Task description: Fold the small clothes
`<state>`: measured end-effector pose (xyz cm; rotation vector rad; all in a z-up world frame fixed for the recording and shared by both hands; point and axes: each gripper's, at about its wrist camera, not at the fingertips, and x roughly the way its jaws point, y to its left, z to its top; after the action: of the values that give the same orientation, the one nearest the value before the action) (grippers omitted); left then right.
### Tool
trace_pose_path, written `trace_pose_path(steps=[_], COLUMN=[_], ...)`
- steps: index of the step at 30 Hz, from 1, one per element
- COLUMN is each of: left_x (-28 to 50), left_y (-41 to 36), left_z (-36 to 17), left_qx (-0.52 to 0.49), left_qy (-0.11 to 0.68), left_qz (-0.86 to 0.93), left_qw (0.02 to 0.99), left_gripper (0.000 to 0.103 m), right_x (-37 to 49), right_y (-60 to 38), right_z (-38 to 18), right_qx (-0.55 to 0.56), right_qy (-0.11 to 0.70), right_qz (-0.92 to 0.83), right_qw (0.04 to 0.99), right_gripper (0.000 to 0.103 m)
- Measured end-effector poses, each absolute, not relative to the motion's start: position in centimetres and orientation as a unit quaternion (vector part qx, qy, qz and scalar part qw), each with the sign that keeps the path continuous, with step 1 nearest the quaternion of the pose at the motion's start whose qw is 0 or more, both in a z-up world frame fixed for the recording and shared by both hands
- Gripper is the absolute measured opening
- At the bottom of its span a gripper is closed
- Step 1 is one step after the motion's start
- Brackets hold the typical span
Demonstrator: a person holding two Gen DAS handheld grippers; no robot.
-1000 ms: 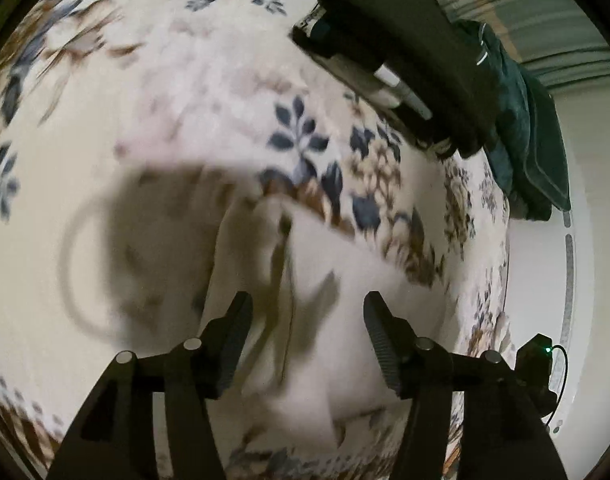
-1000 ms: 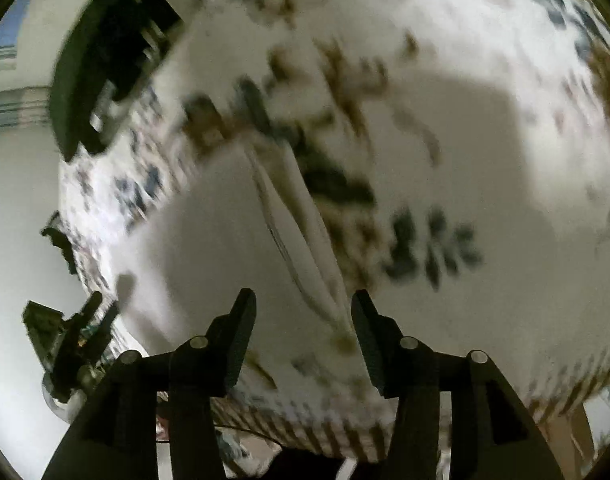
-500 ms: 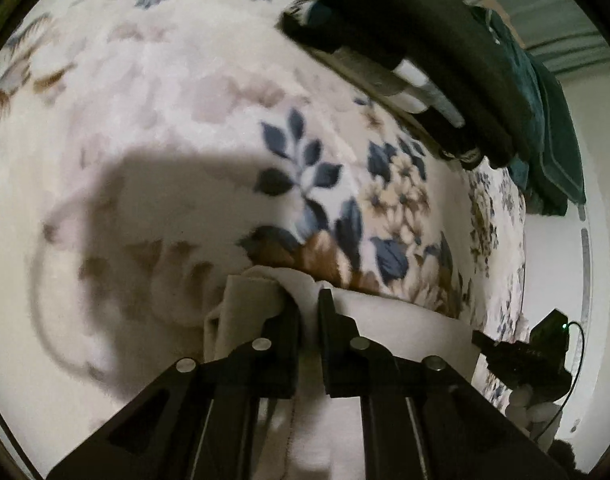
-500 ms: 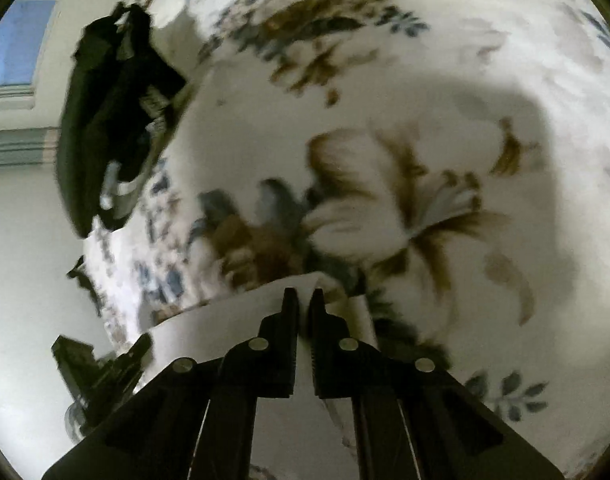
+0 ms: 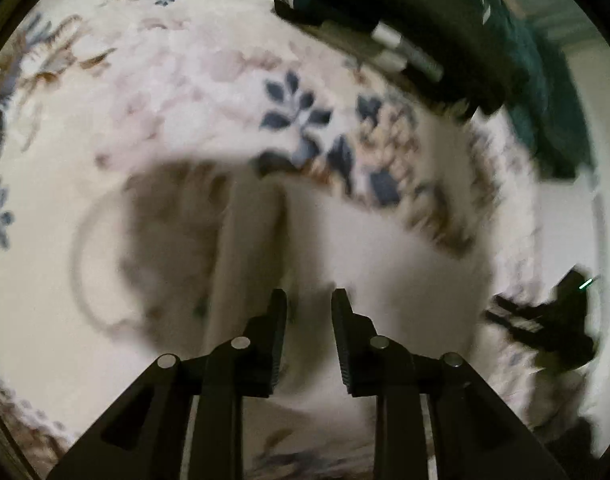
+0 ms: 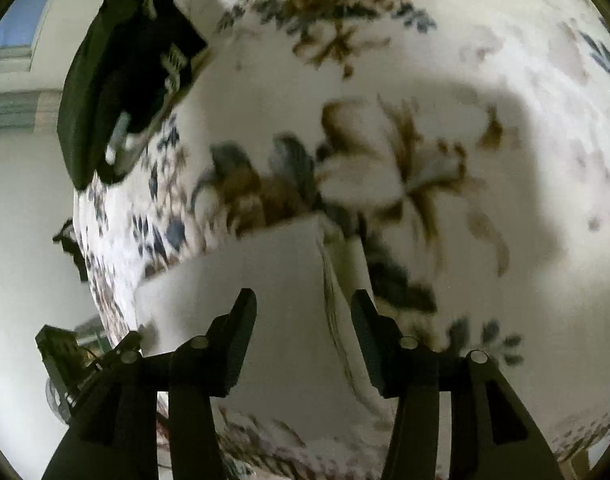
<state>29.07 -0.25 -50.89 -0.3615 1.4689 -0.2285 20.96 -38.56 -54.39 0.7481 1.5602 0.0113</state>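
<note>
White cloth (image 5: 345,248) now released; both grippers' jaws opening

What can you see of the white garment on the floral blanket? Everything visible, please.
The white garment is plain off-white cloth, soft and thin-looking, lying flat on the floral blanket with one side strip folded over along a straight, stitched edge. Its far edge is straight with a square corner. Both frames are blurred. The left gripper and right gripper hover above it, jaws opening, not pinching it.
</note>
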Motion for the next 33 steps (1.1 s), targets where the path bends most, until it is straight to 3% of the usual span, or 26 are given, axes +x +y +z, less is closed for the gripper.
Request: trace_pose_path(steps=[3, 9, 10, 11, 13, 18, 27, 28, 30, 31, 32, 33], left_x=[27.2, 27.1, 27.4, 27.6, 28.1, 29.2, 30.5, 30.5, 30.8, 30.8, 30.8, 30.9], left_y=[-0.5, 2.0, 2.8, 3.3, 4.5, 5.3, 2.5, 2.0, 0.9, 0.3, 0.0, -0.2], left_z=[-53.4, -51.9, -51.2, -51.1, -51.8, -57.6, -57.7, -57.4, -57.1, -56.5, -56.3, -56.1], left_qx=[-0.098, -0.197, -0.224, -0.242, -0.262, -0.355, -0.393, -0.393, -0.380, -0.360, -0.347, -0.341], left_qy=[0.693, 0.681, 0.665, 0.654, 0.643, 0.655, 0.619, 0.615, 0.615, 0.614, 0.616, 0.618], left_qz=[-0.071, -0.084, -0.093, -0.103, -0.107, -0.151, -0.222, -0.225, -0.228, -0.224, -0.220, -0.221], left_qw=[0.711, 0.700, 0.706, 0.709, 0.712, 0.650, 0.644, 0.646, 0.652, 0.666, 0.672, 0.673], left_gripper=[0.024, 0.023, 0.030, 0.051, 0.077, 0.077, 0.077, 0.077, 0.075, 0.055, 0.034, 0.019], right_x=[19.5, 18.3, 18.4, 18.4, 18.5, 18.9, 20.5, 20.6, 20.5, 20.5, 20.4, 20.5], right_y=[-38.3, -39.5, -39.7, -40.1, -40.7, -41.1, -37.8, -37.5, -37.1, -37.1, -37.1, -37.1], right_z=[-55.8, -55.9, -55.7, -55.7, -56.5, -59.3, -62.7, -62.8, -62.7, -62.6, -62.4, -62.0], right_qx=[0.305, 0.354, 0.358, 0.369, 0.393, 0.429, 0.460, 0.462, 0.461, 0.457, 0.456, 0.457], right_qy=[0.709, 0.698, 0.695, 0.690, 0.690, 0.692, 0.681, 0.679, 0.678, 0.679, 0.678, 0.675], right_qz=[-0.012, -0.003, -0.001, 0.005, 0.025, 0.078, 0.177, 0.180, 0.177, 0.174, 0.168, 0.164], right_qw=[0.636, 0.623, 0.624, 0.623, 0.607, 0.575, 0.542, 0.542, 0.545, 0.547, 0.551, 0.556], right_gripper=[0.052, 0.054, 0.064, 0.073, 0.079, 0.080, 0.081, 0.079, 0.065, 0.040, 0.029, 0.028])
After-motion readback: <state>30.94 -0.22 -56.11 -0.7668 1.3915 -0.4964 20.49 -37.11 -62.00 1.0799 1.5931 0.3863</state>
